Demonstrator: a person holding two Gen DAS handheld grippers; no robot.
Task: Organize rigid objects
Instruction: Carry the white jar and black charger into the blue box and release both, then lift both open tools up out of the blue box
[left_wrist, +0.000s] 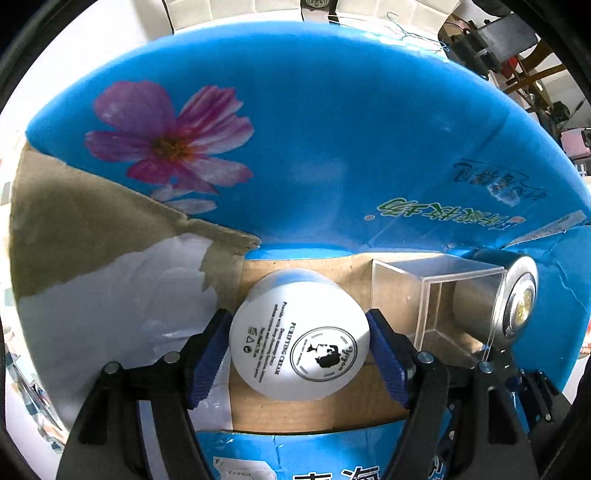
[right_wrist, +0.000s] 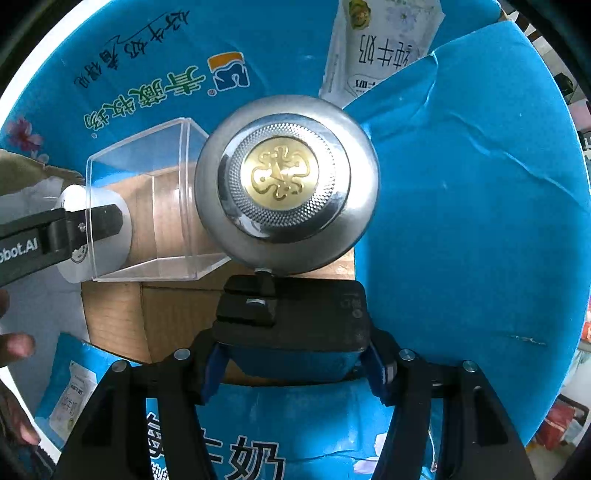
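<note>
In the left wrist view, my left gripper (left_wrist: 298, 334) is shut on a white cream jar (left_wrist: 295, 354) with black print, held low over the brown floor of a blue milk carton box (left_wrist: 332, 129). A clear plastic box (left_wrist: 436, 295) stands just right of the jar. In the right wrist view, my right gripper (right_wrist: 293, 352) is shut on the black handle block (right_wrist: 295, 317) of a silver metal canister (right_wrist: 286, 181) with a gold emblem. The canister lies on its side against the clear plastic box (right_wrist: 147, 192). The white jar (right_wrist: 70, 197) and left gripper finger (right_wrist: 99, 221) show behind that box.
The blue box's flaps (right_wrist: 480, 221) stand up all around the brown cardboard floor (right_wrist: 173, 317). One inner wall is torn to grey and white (left_wrist: 92, 277). A person's fingers (right_wrist: 16, 347) are at the left edge. Room clutter (left_wrist: 517, 55) lies beyond the box.
</note>
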